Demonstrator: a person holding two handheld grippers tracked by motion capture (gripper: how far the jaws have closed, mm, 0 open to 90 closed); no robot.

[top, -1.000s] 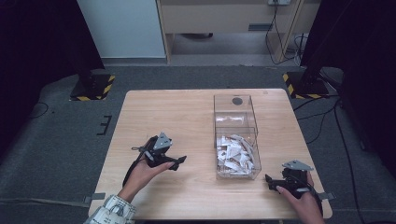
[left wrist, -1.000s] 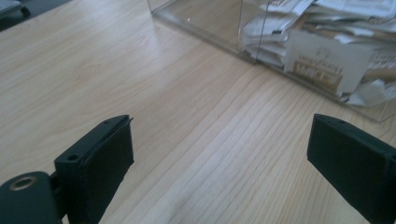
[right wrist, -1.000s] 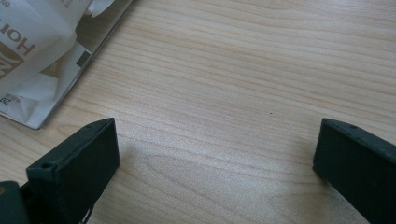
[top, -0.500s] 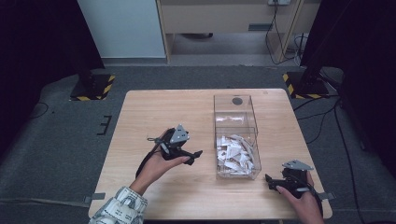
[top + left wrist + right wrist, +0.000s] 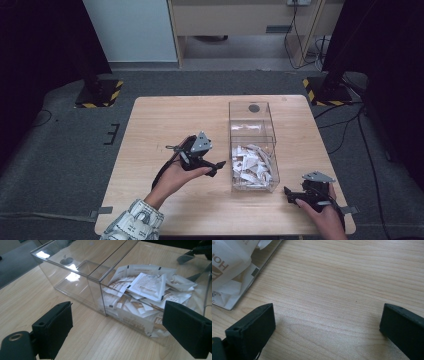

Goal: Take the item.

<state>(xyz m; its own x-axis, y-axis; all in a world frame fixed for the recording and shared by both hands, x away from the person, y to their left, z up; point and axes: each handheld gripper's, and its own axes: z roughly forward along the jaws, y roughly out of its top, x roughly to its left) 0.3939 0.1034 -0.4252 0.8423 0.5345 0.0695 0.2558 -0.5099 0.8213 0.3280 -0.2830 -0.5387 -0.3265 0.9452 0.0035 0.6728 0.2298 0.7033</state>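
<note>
A clear plastic box (image 5: pixel 252 145) with two compartments stands right of the table's middle. Its near compartment holds a heap of white sachets (image 5: pixel 251 164); the far compartment is empty. In the left gripper view the box wall (image 5: pixel 97 298) is close ahead and the sachets (image 5: pixel 147 287) lie behind it. My left gripper (image 5: pixel 215 165) hovers open just left of the box, pointing at it, with nothing between its jaws (image 5: pixel 117 330). My right gripper (image 5: pixel 292 196) rests low on the table at the front right, open and empty (image 5: pixel 327 322), beside the box's near corner.
The wooden table (image 5: pixel 160 120) is bare on its left half and along the back. A dark round mark (image 5: pixel 254 107) shows at the box's far end. Floor stands with striped feet (image 5: pixel 102 95) flank the table's back corners.
My left gripper has moved right and a little forward across the table toward the box, ending close to its left wall. The right gripper has stayed where it was.
</note>
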